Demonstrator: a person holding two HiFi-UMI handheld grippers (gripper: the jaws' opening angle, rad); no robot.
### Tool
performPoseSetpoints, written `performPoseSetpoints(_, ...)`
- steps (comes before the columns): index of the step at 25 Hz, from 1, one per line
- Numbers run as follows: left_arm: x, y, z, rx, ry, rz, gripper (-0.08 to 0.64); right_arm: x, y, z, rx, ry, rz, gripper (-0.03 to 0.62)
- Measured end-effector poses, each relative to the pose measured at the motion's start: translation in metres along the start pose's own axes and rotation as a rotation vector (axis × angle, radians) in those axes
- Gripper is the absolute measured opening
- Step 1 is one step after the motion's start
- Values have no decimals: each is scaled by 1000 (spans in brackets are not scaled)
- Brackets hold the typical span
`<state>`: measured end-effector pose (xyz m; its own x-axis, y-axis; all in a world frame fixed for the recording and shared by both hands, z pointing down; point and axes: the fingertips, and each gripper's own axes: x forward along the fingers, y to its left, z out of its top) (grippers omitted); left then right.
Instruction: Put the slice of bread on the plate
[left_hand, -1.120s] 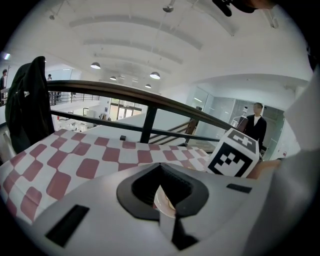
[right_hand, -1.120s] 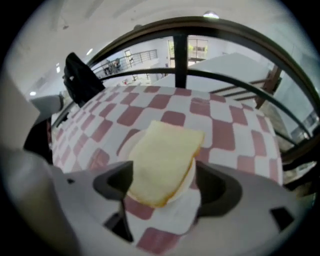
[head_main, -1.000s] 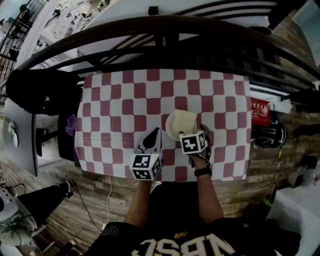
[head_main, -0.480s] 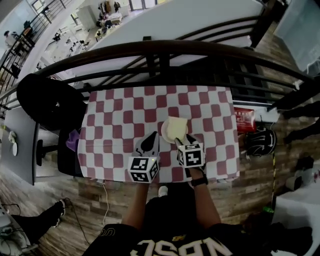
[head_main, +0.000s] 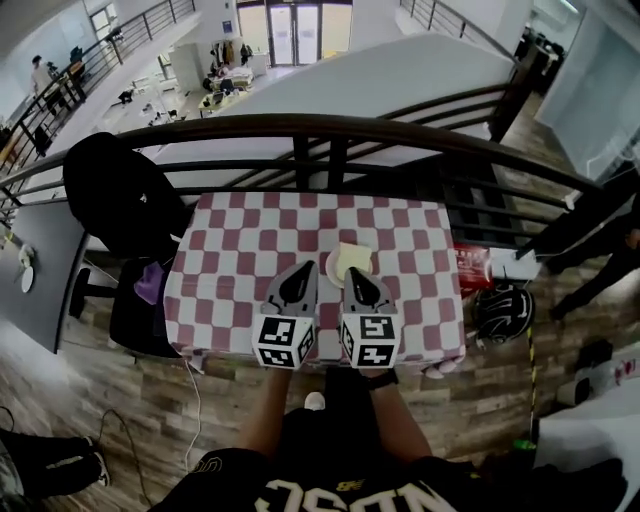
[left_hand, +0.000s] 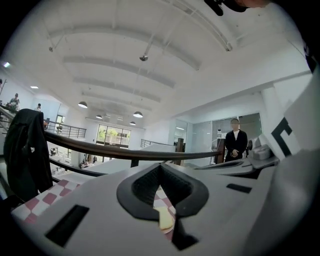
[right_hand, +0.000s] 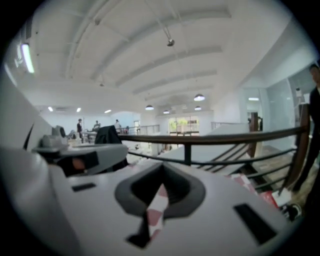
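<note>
head view, bread: pale slice of bread (head_main: 356, 259) lies flat on the small white plate (head_main: 332, 267).
head view, plate: sits on the red-and-white checked table (head_main: 230, 260), right of centre.
head view, left gripper (head_main: 306, 268): over the table just left of the plate, tips pointing away from the person, clear of the bread.
head view, right gripper (head_main: 351, 273): right beside the left one, tips overlapping the plate's near edge from this angle.
head view, background: dark railing (head_main: 330, 128) behind the table, black jacket (head_main: 120, 190) to the left.
left gripper view, fingers: clenched tip to tip, gripping nothing. Bread and checks show through the gap under the tips.
right gripper view, fingers: clenched, empty. Only checks show through the gap, railing ahead.
</note>
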<state>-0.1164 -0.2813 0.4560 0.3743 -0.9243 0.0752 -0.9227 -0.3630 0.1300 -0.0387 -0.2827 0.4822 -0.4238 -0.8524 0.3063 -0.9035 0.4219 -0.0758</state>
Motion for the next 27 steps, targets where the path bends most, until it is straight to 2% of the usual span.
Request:
performPoseSetpoints(5,-33,0,21,34,-53,9,17,-28,28,21,-36,-93,1,15)
performPoseSetpoints(10,-54,-2,28,44,-71,4,17,-41,44,21,-52,-104,-9,15)
performPoseSetpoints(14,-69,1,32,41,-83,13,17,-50,56,28,-140,-121,-37,15)
performPoseSetpoints(18,-82,8,33,26,-117,46,17,-56,68,25,-145,-124,-24,15)
performPoseSetpoints(22,-93,14,42,33,-181,88,17,-62,63,18,-150,-110,-63,15)
performPoseSetpoints(27,-90,9,38,22,-160,64,17,-66,33,15,-132,-98,-151,15)
